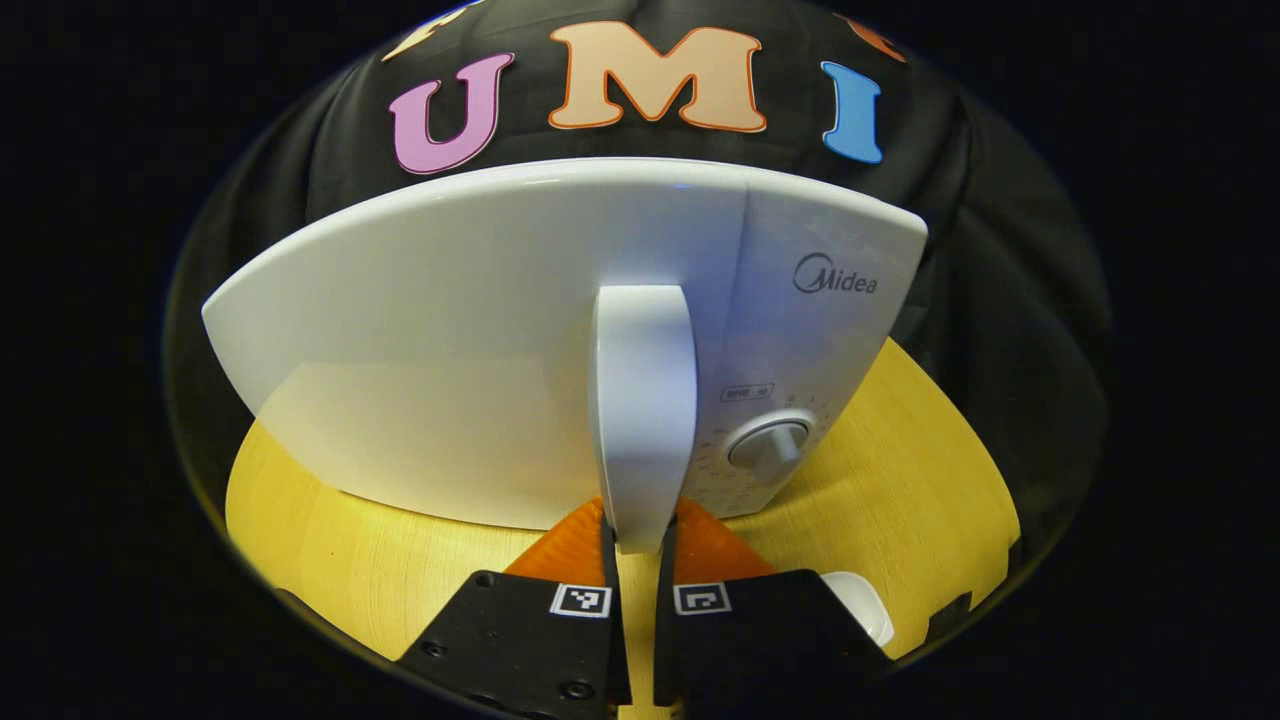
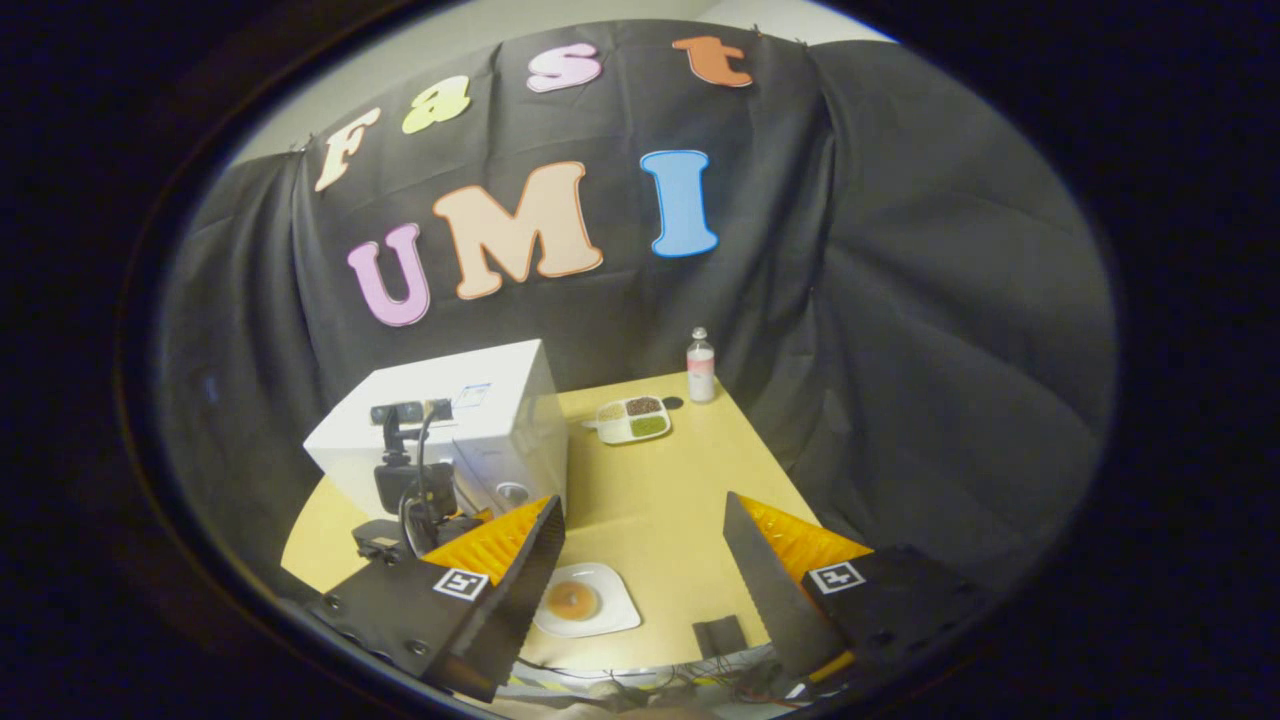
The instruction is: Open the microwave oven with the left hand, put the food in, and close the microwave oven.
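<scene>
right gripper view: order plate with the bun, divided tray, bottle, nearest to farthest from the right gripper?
From the right gripper:
1. Plate with the bun, just ahead, low between the open fingers, towards the left one.
2. Divided tray, mid-table, right of the microwave.
3. Bottle, at the table's far edge by the cloth, slightly past the tray.

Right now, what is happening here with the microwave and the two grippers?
The left gripper is closed on the door handle of the white microwave, whose door looks still shut. The right gripper hangs open above the wooden table, over the plate with the food, which is not yet picked up.
</scene>
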`<state>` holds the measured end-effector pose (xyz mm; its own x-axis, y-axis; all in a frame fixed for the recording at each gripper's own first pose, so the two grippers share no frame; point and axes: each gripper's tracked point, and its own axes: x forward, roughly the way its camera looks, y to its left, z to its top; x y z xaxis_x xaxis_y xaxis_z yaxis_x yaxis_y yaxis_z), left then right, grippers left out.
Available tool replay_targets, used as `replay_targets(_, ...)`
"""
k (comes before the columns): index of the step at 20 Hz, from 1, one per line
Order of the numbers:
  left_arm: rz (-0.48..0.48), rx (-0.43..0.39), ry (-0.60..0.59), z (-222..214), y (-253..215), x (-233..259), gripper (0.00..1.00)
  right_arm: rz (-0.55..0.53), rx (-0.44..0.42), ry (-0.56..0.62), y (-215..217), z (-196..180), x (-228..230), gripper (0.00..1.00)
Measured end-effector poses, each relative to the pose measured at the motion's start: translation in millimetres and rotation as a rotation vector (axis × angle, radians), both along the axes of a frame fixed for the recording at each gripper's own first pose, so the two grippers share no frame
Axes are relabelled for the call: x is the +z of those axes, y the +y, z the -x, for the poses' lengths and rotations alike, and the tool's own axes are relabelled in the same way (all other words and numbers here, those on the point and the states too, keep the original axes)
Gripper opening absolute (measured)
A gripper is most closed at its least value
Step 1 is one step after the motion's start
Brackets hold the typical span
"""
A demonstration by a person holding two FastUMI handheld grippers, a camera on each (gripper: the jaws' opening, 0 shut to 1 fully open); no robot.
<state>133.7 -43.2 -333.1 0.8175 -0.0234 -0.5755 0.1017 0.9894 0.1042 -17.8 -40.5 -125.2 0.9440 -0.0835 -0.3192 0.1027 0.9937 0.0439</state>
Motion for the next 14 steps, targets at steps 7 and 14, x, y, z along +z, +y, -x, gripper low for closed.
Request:
replay_targets(7,-0.002,0.013,-0.002,0.5,1.1,0.9,0.09,0.000,0.051,0.038,16.1,-6.1,-19.4,0.94)
replay_targets(14,0.006,0.011,0.009,4.6,1.6,1.1,0.08,-0.013,0.071,0.052,26.3,-13.4,-30.0,1.00)
